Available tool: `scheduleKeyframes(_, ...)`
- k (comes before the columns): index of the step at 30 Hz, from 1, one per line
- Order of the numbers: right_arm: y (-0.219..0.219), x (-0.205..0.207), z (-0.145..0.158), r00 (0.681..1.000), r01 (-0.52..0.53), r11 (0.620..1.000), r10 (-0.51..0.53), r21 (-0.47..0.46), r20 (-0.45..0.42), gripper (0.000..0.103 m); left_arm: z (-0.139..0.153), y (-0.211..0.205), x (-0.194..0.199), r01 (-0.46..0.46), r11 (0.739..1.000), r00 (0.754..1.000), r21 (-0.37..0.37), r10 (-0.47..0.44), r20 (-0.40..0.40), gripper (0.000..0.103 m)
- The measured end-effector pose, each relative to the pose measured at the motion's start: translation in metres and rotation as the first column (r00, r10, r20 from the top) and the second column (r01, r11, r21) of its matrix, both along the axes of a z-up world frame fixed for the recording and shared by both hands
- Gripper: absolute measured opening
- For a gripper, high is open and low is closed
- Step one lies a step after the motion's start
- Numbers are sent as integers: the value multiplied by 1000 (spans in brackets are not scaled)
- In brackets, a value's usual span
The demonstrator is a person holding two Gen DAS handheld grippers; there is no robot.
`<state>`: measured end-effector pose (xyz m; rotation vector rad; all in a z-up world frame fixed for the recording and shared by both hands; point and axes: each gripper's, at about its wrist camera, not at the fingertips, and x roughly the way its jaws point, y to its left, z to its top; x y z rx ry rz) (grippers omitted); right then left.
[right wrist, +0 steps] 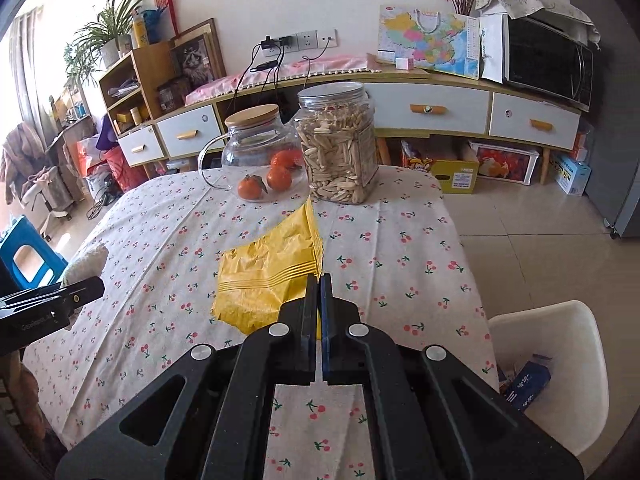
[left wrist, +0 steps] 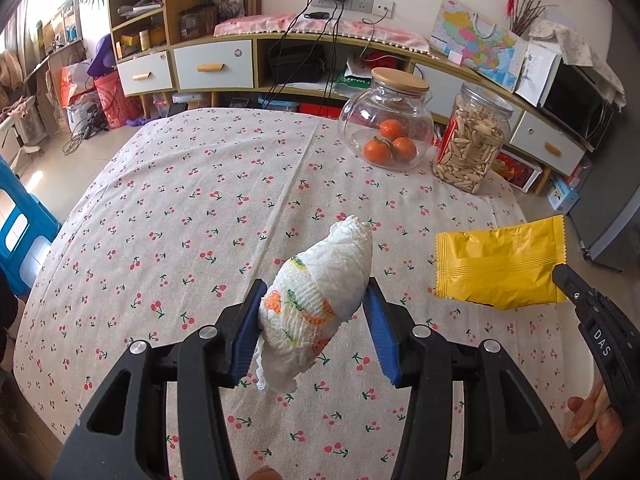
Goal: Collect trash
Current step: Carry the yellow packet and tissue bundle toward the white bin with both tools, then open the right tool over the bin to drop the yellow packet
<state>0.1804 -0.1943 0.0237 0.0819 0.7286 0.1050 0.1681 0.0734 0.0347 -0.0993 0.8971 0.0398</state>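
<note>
My left gripper [left wrist: 315,283] is shut on a crumpled white paper napkin [left wrist: 320,288] with orange prints, held above the cherry-print tablecloth [left wrist: 192,200]. A yellow snack wrapper [left wrist: 500,264] hangs to its right, off the cloth, pinched at one corner by my right gripper [left wrist: 560,276]. In the right wrist view the right gripper [right wrist: 319,285] is shut on the near corner of the yellow wrapper [right wrist: 268,276]. The left gripper [right wrist: 94,286] shows at the left edge there with the napkin [right wrist: 88,262].
A glass jar with three oranges [left wrist: 386,120] and a plastic jar of seeds [left wrist: 472,140] stand at the table's far right. A white bin [right wrist: 560,340] holding a blue carton [right wrist: 528,384] sits on the floor right of the table. A blue stool [right wrist: 28,256] stands at the left.
</note>
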Motion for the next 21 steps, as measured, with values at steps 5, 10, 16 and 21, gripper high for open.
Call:
scheduleKeyframes(5,-33,-12,6,999,52,999,-52,-6,13,0,2,-18,-3,24,1000,1000,21,-24,10,49)
scheduleKeyframes(10,-77,-27,9,991,130,992,-129,-8,23,0,1,-41,-3,51,998,999,47,-52,14,49)
scheduleKeyframes(16,-136,-45,11,970,244,970,-244,-2,20,0,-7,-72,-3,91,992,996,85,-92,6,49)
scheduleKeyframes(21,-179,-63,10,939,342,939,-341,-35,29,0,-10,-98,-6,130,987,991,100,-130,2,49)
